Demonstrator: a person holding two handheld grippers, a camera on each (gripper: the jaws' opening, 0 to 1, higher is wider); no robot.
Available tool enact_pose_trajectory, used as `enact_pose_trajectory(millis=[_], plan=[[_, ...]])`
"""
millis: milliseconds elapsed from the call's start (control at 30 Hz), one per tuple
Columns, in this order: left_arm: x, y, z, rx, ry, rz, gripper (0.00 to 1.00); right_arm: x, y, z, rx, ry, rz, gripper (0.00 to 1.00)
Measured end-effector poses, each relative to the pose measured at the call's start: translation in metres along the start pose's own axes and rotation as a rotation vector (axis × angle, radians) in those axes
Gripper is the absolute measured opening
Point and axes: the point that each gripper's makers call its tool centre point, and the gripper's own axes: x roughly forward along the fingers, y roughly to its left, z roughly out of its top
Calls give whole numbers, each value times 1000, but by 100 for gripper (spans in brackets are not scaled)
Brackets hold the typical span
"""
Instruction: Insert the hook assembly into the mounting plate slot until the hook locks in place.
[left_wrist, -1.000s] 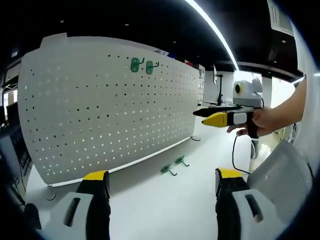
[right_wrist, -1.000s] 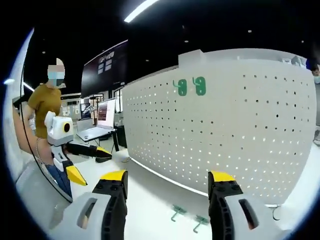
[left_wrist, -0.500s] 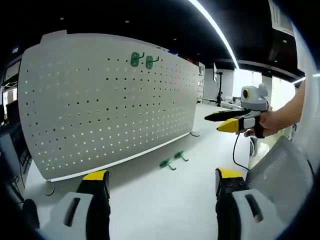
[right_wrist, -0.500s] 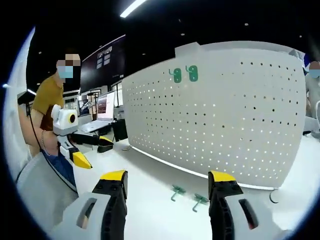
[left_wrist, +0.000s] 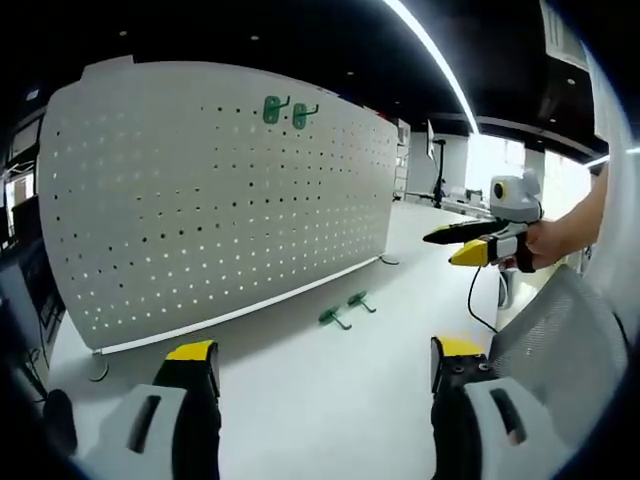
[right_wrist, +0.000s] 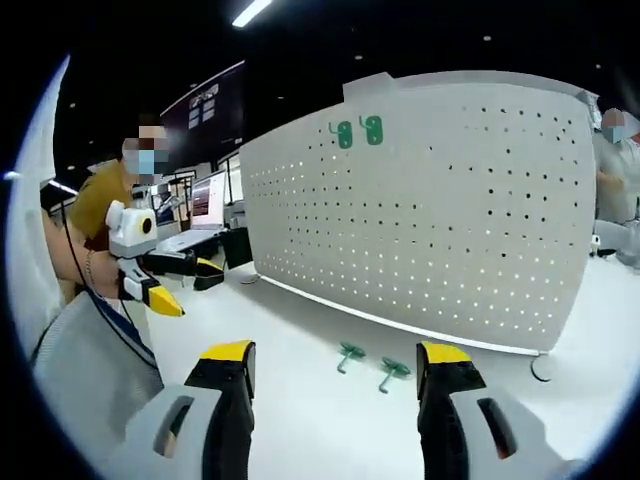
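Observation:
A white perforated mounting plate (left_wrist: 200, 200) (right_wrist: 450, 220) stands upright on the white table. Two green hooks (left_wrist: 285, 110) (right_wrist: 357, 131) hang near its top edge. Two more green hooks (left_wrist: 345, 308) (right_wrist: 370, 364) lie on the table in front of the plate. My left gripper (left_wrist: 318, 375) is open and holds nothing; it also appears at the left of the right gripper view (right_wrist: 180, 285). My right gripper (right_wrist: 335, 370) is open and holds nothing; it also appears at the right of the left gripper view (left_wrist: 455, 245), held by a hand.
A person in a mustard shirt (right_wrist: 100, 200) stands at the left, behind the left gripper. Desks with a laptop (right_wrist: 195, 235) stand behind. Another person (right_wrist: 615, 190) stands at the far right behind the plate. White table surface (left_wrist: 320, 400) lies between my jaws and the hooks.
Both views have shifted: the plate and loose hooks sit a bit farther and higher in view. The other gripper in each view has drifted outward and lower.

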Motion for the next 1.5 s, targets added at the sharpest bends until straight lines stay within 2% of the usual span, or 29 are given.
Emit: enact_pose_trajectory(millis=[733, 1300, 1500], plan=[[-5, 1, -15, -20, 25, 18, 88, -5, 2, -19, 10, 49, -4, 63], [0, -2, -5, 3, 25, -3, 88, -7, 5, -23, 19, 56, 1, 64], [6, -2, -6, 42, 66, -28, 88, -7, 6, -24, 20, 63, 6, 64]])
